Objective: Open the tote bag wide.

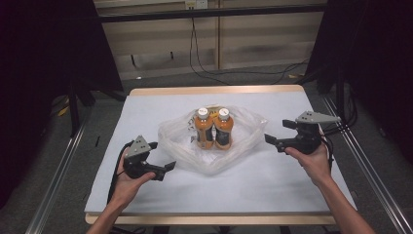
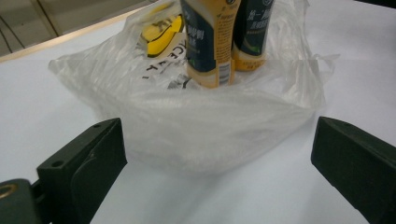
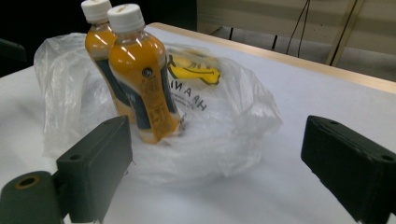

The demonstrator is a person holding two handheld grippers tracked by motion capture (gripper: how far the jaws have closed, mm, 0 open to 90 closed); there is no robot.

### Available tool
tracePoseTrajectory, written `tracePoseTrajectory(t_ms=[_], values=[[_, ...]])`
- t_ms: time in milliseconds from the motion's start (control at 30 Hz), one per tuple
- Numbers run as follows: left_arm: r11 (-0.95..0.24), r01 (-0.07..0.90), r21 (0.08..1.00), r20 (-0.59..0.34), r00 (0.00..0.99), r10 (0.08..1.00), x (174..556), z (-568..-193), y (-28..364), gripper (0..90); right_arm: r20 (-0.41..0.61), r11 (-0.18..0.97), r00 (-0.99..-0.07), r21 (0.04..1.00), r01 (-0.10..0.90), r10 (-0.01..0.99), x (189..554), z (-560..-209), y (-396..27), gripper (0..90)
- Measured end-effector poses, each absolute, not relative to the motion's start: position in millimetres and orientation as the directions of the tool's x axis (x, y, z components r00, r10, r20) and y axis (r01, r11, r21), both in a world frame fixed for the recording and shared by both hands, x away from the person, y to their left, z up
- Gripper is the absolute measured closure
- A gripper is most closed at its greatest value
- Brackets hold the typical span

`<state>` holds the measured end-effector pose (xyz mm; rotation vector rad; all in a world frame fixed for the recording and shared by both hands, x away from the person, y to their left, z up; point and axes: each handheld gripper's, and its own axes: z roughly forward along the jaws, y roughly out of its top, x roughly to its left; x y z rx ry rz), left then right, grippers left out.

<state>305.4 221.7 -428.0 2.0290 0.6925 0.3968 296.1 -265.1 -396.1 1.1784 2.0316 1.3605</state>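
So both hands are backed off right now. The left gripper [image 1: 157, 157] sits at about 8 o'clock from the bag, jaws spread with nothing in them; the right gripper [image 1: 277, 132] at 3 o'clock is the same. Mid-table, two orange drink bottles [image 1: 213, 128] stand upright, touching, inside the slumped clear plastic bag [image 1: 243, 139]. Looks like the loading's done, maybe only the bag's rim is left to gather.
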Motion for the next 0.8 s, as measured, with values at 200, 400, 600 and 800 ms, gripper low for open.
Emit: tracePoseTrajectory(t_ms=[200,400,600,800], values=[[-0.428,0.321,0.845,0.003,0.798,0.603,292,-430,231,2.9,0.109,0.138,-0.526,0.902,0.409,0.844,268,-406,-277,8.2],[-0.412,0.338,0.846,-0.021,0.793,0.609,278,-432,244,2.6,0.127,0.114,-0.5,0.899,0.424,0.856,246,-411,-285,7.3],[-0.387,0.379,0.84,-0.04,0.756,0.654,267,-446,258,2.7,0.144,0.094,-0.476,0.893,0.441,0.868,223,-423,-294,7.3],[-0.315,0.391,0.864,-0.039,0.678,0.734,264,-452,280,2.8,0.153,0.079,-0.455,0.889,0.452,0.877,210,-440,-302,7.4]])
